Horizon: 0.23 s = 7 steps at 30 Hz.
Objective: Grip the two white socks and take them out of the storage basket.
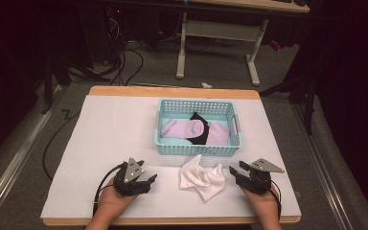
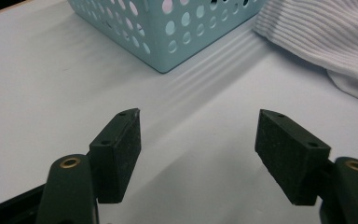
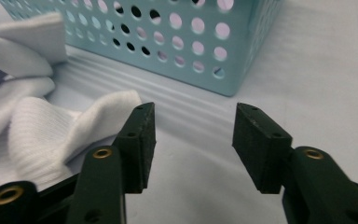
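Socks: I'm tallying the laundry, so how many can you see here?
3, possibly more hidden. A white sock lies crumpled on the table between the grippers. A pink sock and a black one lie in the blue basket.

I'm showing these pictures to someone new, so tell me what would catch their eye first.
Probably the light blue perforated basket at the middle of the white-covered table, with a pink sock and a black sock lying in it. Next, the crumpled white socks on the table just in front of the basket, between the open left gripper and the open right gripper.
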### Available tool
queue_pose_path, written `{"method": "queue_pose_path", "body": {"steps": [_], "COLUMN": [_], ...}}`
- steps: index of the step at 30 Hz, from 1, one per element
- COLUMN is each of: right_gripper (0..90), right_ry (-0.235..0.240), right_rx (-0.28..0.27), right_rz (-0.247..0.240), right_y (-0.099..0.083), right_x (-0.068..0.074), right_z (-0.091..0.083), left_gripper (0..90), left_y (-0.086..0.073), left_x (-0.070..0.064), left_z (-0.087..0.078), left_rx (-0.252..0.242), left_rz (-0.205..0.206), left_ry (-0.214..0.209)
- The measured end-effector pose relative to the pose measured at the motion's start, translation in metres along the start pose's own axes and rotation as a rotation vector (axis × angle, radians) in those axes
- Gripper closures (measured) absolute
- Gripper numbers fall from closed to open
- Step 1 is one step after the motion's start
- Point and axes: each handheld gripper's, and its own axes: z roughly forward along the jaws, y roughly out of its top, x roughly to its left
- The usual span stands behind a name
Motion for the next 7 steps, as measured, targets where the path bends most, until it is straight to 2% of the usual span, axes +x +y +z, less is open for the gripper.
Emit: {"method": "queue_pose_path", "body": {"steps": [1,3,7], "right_gripper": [50.0,51.8,49.9], "right_ry": [0.0,-0.004,0.006], "right_rx": [0.0,-0.035,-0.035], "right_rz": [0.0,0.0,0.005], "right_y": [0.0,-0.0017,-0.0021], "right_x": [0.0,0.0002,-0.0004], "right_z": [0.0,-0.0031,-0.0029], "left_gripper": [31.9,32.0,32.7], "left_y": [0.0,0.0,-0.0005], "left_x": [-0.0001,0.0,-0.0004], "left_z": [0.0001,0.0004,0.0005], "left_rx": [-0.004,-0.005,-0.005], "left_rz": [-0.002,-0.004,0.004], "left_ry": [0.0,0.005,0.009]}}
